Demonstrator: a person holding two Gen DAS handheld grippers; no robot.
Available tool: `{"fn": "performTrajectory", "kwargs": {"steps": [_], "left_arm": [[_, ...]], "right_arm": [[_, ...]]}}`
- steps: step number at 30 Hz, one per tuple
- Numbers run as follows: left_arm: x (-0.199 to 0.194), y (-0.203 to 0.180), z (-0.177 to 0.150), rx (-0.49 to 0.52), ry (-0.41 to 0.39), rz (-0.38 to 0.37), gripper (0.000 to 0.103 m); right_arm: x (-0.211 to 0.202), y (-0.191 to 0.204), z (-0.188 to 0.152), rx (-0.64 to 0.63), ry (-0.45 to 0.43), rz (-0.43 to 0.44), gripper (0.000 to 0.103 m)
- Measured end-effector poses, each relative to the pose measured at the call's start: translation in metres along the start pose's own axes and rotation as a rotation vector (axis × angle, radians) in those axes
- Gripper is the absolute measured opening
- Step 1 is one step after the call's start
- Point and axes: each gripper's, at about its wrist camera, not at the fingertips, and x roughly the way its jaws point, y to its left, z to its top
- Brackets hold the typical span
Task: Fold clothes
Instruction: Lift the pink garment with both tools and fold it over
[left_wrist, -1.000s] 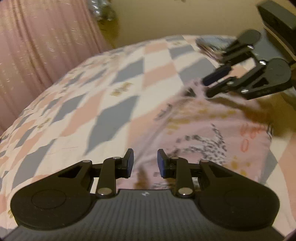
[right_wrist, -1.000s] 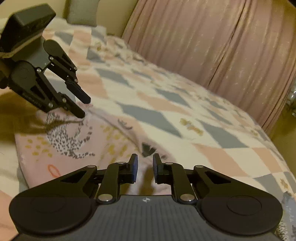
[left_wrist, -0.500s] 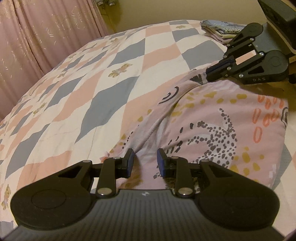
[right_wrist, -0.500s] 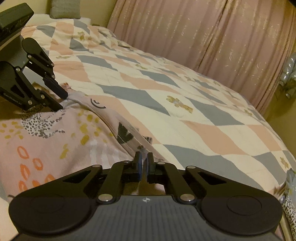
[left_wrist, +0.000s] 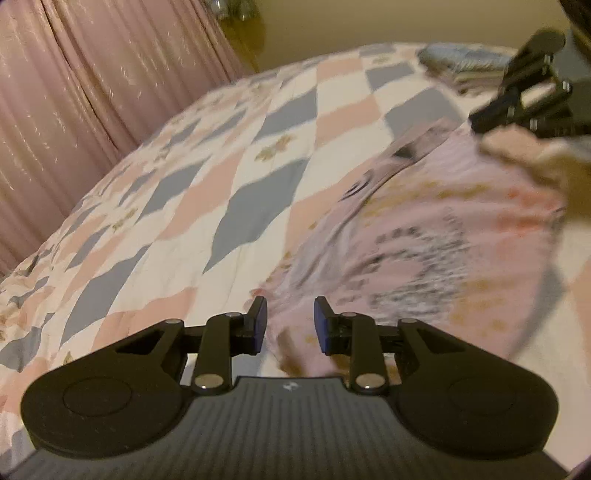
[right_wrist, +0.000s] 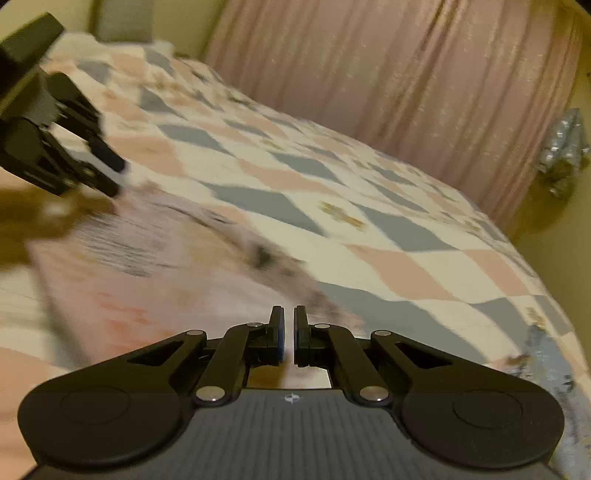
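The pink patterned garment (left_wrist: 436, 236) lies on the checked quilt (left_wrist: 236, 206), its long axis running from the left gripper (left_wrist: 287, 325) to the right gripper (right_wrist: 289, 334). The left gripper's fingers stand apart over the near hem, nothing between them. The right gripper's fingers are nearly together; whether cloth is pinched between them cannot be told through the blur.
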Motion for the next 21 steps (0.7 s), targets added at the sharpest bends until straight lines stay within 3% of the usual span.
{"fn": "performTrajectory", "kwargs": {"steps": [2,5,10,14,18,21], "left_arm": [[-0.014,-0.013,-0.003,-0.006,-0.024,-0.039,0.025],[-0.014,-0.036,-0.016,0.026,-0.001,-0.072,0.025],[-0.009,-0.043,-0.037,0.055,0.055,-0.032,0.025],[-0.025,-0.04,-0.039,0.077,0.053,0.018,0.025],[-0.054,-0.075,-0.04,0.243,-0.011,0.058,0.028],[-0.061,-0.114,-0.045,0.41,-0.036,0.058,0.036]], "right_arm": [[-0.003,0.013,-0.005,0.015,0.012,0.043,0.0],[-0.002,0.024,-0.019,0.037,0.057,0.077,0.0],[-0.011,0.006,-0.05,0.049,0.162,-0.023,0.001],[-0.05,0.003,-0.055,0.017,0.129,-0.068,0.007],[-0.074,0.04,-0.053,-0.148,0.073,-0.046,0.014],[-0.07,0.075,-0.051,-0.303,0.064,-0.014,0.032]]}}
